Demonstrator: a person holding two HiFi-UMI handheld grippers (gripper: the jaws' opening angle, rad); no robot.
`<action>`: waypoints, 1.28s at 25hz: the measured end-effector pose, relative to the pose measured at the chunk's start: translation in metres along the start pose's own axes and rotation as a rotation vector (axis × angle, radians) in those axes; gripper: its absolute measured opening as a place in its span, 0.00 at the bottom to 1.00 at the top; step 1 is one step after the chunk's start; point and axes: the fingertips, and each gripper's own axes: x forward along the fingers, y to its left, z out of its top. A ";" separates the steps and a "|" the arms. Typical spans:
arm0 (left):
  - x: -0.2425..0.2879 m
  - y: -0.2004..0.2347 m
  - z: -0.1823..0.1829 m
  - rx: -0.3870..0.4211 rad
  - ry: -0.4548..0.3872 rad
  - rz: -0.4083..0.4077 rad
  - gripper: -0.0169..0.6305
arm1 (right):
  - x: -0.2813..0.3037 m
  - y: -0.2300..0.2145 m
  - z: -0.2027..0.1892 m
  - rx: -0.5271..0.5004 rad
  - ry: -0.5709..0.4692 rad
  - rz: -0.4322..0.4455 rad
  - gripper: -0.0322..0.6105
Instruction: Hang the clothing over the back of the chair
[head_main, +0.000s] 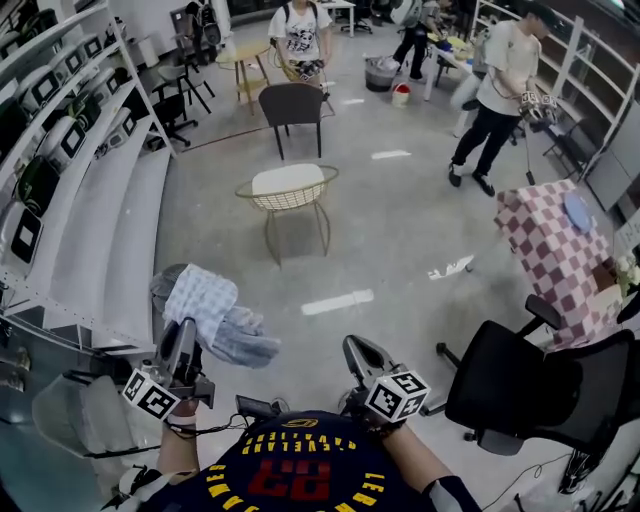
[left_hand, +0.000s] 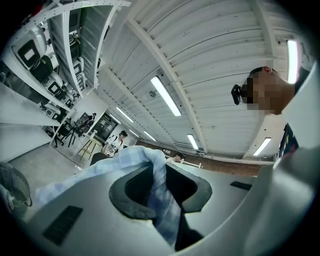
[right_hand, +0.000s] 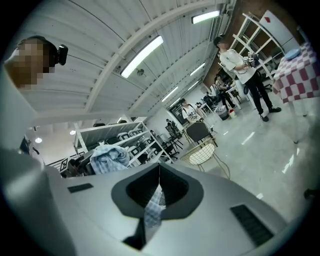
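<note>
The clothing (head_main: 205, 300) is a light blue checked garment, bunched up and hanging low at the left in the head view. My left gripper (head_main: 183, 335) is shut on it, and checked fabric (left_hand: 150, 167) runs between the jaws of the left gripper (left_hand: 165, 200). My right gripper (head_main: 352, 348) is to its right. In the right gripper view a narrow strip of the same fabric (right_hand: 155, 207) is pinched in the right gripper (right_hand: 157, 192), with the bundle (right_hand: 107, 157) off to the left. A gold wire chair (head_main: 288, 190) with a white seat stands ahead on the floor, also the wire chair (right_hand: 202, 152).
A dark chair (head_main: 292, 103) stands beyond the wire chair. White shelving (head_main: 90, 200) lines the left side. A black office chair (head_main: 520, 385) is close at the right, and a checked tablecloth (head_main: 555, 250) behind it. People (head_main: 500, 90) stand at the far end.
</note>
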 end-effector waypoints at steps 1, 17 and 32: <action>0.005 -0.004 0.000 0.001 -0.012 0.003 0.15 | -0.004 -0.006 0.005 -0.006 0.000 0.002 0.06; 0.059 -0.033 -0.025 0.016 -0.015 0.053 0.15 | -0.024 -0.082 0.024 0.065 0.057 -0.002 0.06; 0.172 0.086 0.021 -0.016 -0.024 -0.012 0.15 | 0.122 -0.111 0.083 0.046 0.038 -0.058 0.06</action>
